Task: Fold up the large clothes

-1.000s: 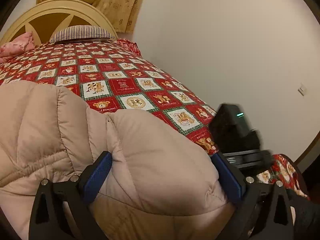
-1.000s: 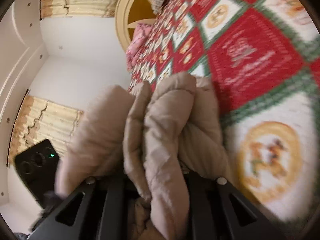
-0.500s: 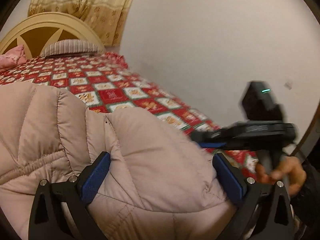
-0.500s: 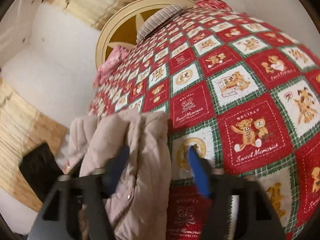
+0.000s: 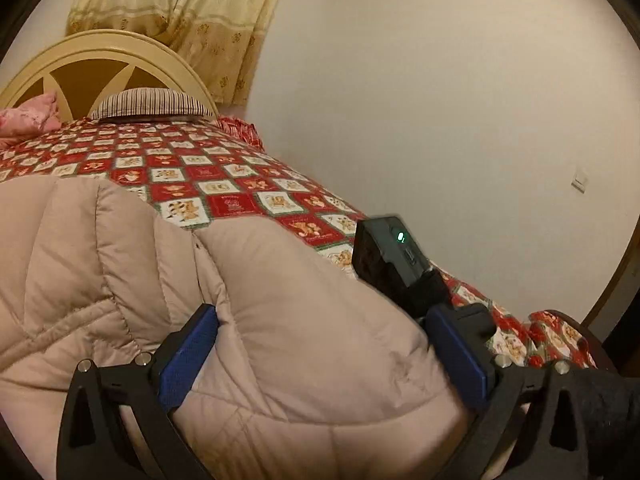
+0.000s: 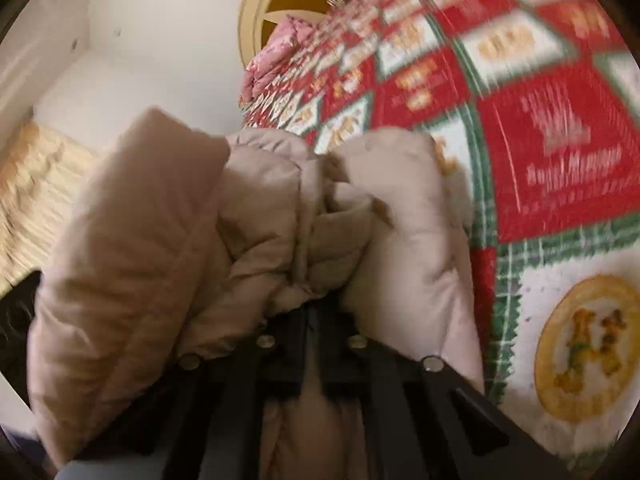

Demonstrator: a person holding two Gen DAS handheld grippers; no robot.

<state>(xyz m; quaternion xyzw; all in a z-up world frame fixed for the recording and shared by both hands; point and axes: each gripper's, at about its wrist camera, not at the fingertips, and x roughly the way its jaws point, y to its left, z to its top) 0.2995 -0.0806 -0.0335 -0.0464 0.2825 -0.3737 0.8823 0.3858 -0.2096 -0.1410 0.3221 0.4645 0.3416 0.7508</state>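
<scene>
A beige puffer jacket (image 5: 280, 320) lies bunched on the bed's red and green teddy-bear quilt (image 5: 224, 184). My left gripper (image 5: 324, 352) is wide open, its blue pads (image 5: 188, 356) on either side of a puffy fold of the jacket. My right gripper (image 6: 320, 300) is shut on a bunched edge of the jacket (image 6: 256, 208), low over the quilt (image 6: 560, 152). The right gripper's black body (image 5: 392, 264) shows in the left wrist view, just right of the jacket.
A cream headboard (image 5: 100, 56), a striped pillow (image 5: 152, 102) and a pink cloth (image 5: 28, 118) are at the bed's far end. A plain wall (image 5: 440, 100) runs along the bed's right side. Curtains (image 5: 180, 8) hang behind the headboard.
My right gripper was open beside the jacket half a second ago and has closed on its bunched edge. My left gripper stays open around the fold.
</scene>
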